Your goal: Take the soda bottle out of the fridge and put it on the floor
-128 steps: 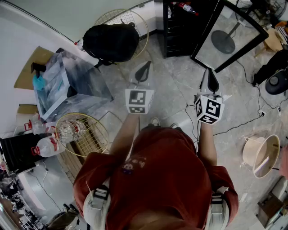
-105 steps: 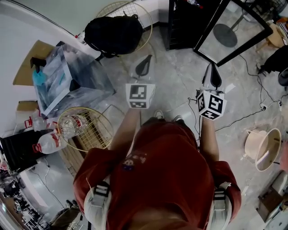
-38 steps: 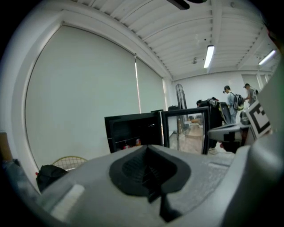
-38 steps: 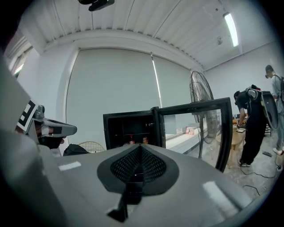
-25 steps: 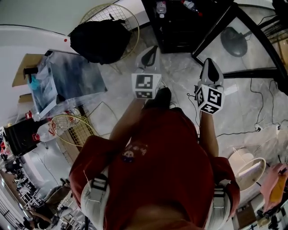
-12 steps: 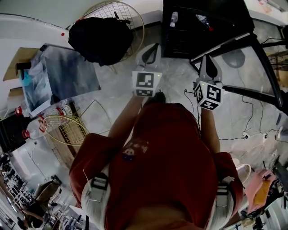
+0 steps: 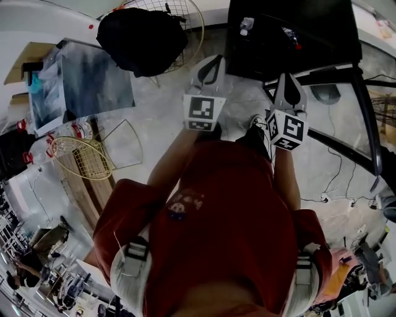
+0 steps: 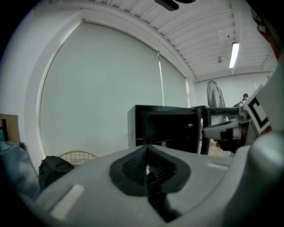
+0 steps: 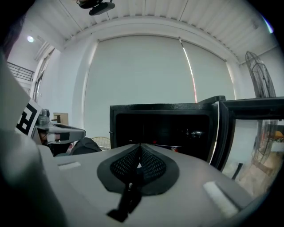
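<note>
Both tongs are pinched together and empty, left gripper (image 8: 146, 150) and right gripper (image 9: 140, 148), facing the open black fridge (image 9: 133, 108); a red-capped bottle (image 7: 289, 35) sits inside.

Head view overhead, gripper views level — sharing fridge (image 7: 322, 28)

Both tongs point at the open black fridge (image 7: 322, 25) just ahead of them. Inside it, a pale bottle (image 7: 246, 25) shows ahead, between the left tongs (image 7: 212, 65) and right tongs (image 7: 288, 86). A red-capped bottle (image 7: 292, 37) lies just beyond the right tongs. The fridge door (image 7: 365, 117) stands out to their right. A black bag (image 7: 142, 37) rests on a wire chair (image 7: 189, 12), left of the left tongs.
</note>
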